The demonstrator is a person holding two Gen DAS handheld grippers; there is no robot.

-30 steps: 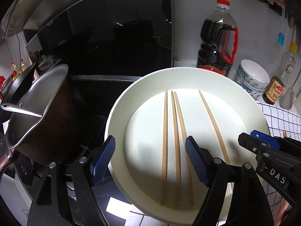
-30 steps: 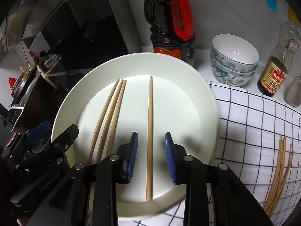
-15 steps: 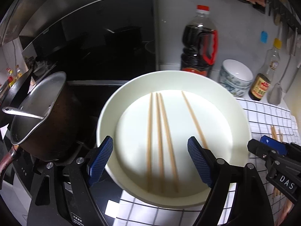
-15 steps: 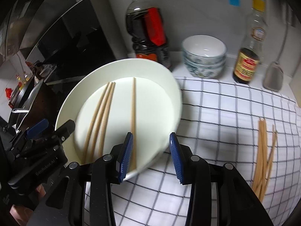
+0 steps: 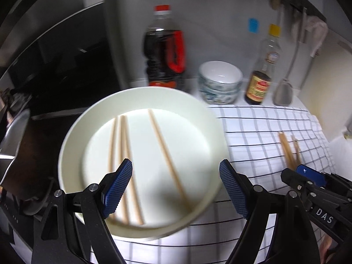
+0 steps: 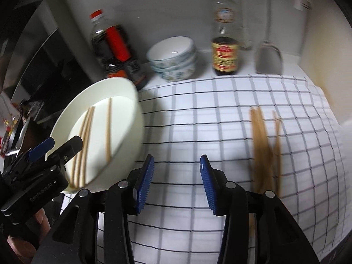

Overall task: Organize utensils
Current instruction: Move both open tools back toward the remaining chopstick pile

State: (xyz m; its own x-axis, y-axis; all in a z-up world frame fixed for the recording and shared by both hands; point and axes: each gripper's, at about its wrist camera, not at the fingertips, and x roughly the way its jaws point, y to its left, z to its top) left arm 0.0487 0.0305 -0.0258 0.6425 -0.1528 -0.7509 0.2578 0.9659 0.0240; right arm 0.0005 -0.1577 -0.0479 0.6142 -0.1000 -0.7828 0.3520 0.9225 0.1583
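Note:
A white plate (image 5: 198, 132) lies at the left edge of a checked cloth (image 6: 209, 121) and holds several wooden chopsticks (image 5: 167, 160). It also shows in the right wrist view (image 6: 129, 114), with the chopsticks (image 6: 107, 129) on it. My left gripper (image 5: 176, 189) is open and empty, its fingers above the plate's near part. My right gripper (image 6: 176, 184) is open and empty over the cloth, to the right of the plate. A second bundle of chopsticks (image 6: 261, 145) lies on the cloth at the right, also seen in the left wrist view (image 5: 288, 149).
A dark sauce bottle (image 5: 164, 50), stacked bowls (image 5: 220, 83), a smaller sauce bottle (image 5: 261, 77) and a spatula (image 5: 283, 90) stand along the back wall. A metal pot (image 5: 13, 136) sits on the stove at the left. The right gripper's body (image 5: 316, 189) is at the lower right.
Both grippers have pulled back and swung to the right. The right gripper has left the single chopstick on the plate and now hangs over the cloth, opened wider.

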